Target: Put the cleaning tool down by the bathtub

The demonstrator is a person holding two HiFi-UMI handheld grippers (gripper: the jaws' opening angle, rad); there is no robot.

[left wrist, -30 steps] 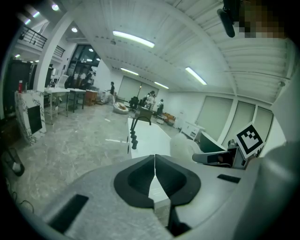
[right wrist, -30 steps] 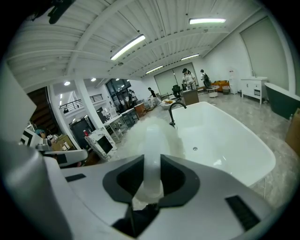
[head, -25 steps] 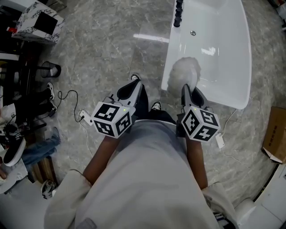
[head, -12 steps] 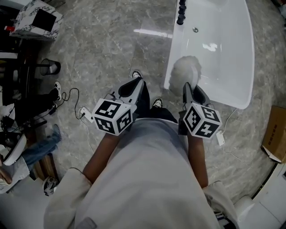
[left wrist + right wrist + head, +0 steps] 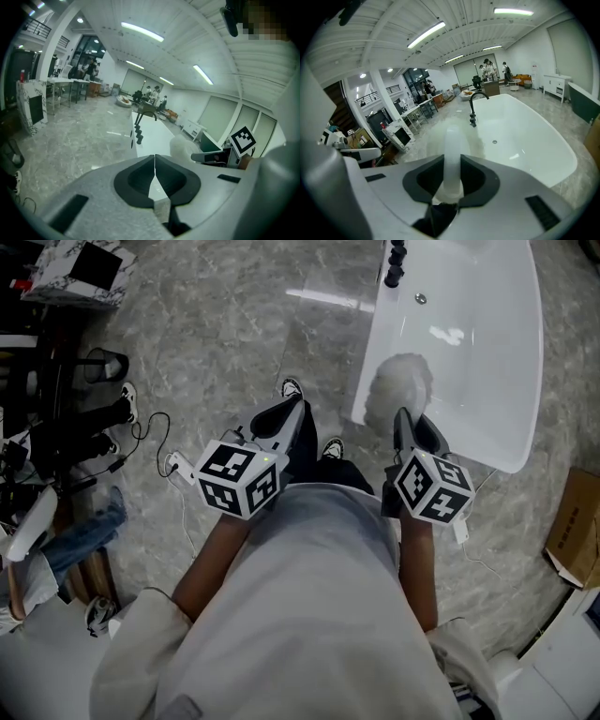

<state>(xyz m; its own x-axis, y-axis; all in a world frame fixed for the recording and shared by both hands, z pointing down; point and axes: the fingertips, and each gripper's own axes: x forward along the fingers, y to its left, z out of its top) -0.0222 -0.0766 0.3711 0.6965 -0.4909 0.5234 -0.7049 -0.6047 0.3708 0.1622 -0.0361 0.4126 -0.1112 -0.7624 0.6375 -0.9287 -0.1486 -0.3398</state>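
Holding the cleaning tool [image 5: 452, 154] by its pale handle, the R gripper [image 5: 405, 420] is clamped on it. The fluffy head [image 5: 401, 381] hangs over the near corner of the bathtub [image 5: 497, 381], partly above the rim. The L gripper [image 5: 154, 161] is pressed together w/ nothing between the jaws, held off to the side of the tub.

Step in hand, as judged: bringing the tool to the floor [image 5: 234, 334] beside the tub; not yet set down.

Risks:
- Early release: tool drops and the head may tip into the basin, not beside it. Cause: head overhangs the rim.
- Handle strikes the tub edge on the way down. Cause: approach too close to the wall.
- Tool lands on the person's shoes [image 5: 292, 388]. Cause: feet stand near the tub's corner.

Clearance: open floor lies left of the tub, between it and the cable [image 5: 150, 442]. The faucet [image 5: 396, 259] is well apart at the far end. A cardboard box [image 5: 574, 531] crowds the right side.
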